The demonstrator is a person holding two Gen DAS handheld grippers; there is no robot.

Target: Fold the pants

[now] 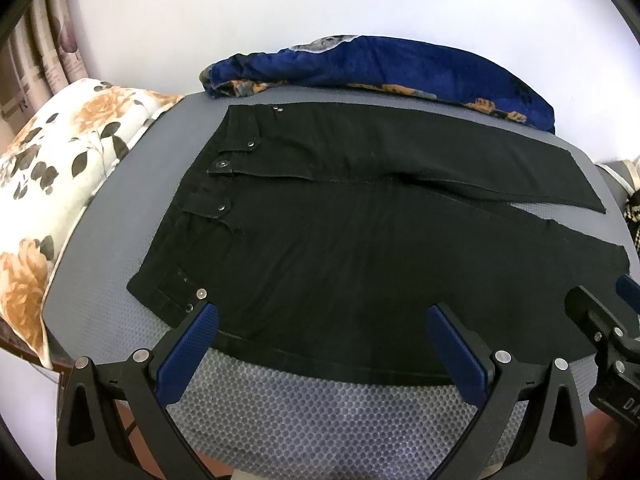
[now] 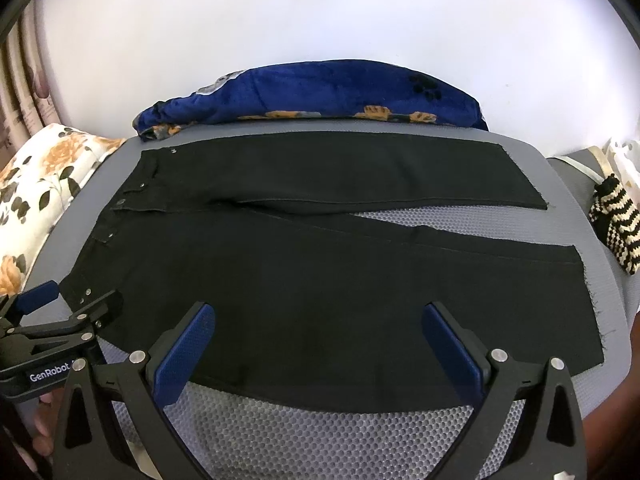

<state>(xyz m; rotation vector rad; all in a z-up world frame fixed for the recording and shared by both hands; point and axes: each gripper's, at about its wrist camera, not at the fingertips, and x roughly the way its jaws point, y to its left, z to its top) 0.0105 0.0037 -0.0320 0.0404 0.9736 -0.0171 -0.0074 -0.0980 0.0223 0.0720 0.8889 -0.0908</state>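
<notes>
Black pants (image 1: 360, 240) spread flat on the grey mat (image 1: 320, 420), legs parted in a narrow V

Left gripper (image 1: 320, 320) and right gripper (image 2: 318, 316) hover at the near hem, both spread wide apart, holding nothing

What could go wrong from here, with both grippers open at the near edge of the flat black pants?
1. The left gripper and right gripper sit wide open over the near leg of the black pants; a shallow pinch could catch only the top layer, giving an uneven fold.
2. The two legs splay apart at the hems, so folding one leg over the other may leave them misaligned.
3. The blue blanket lies close to the far leg and could snag or be dragged.
</notes>
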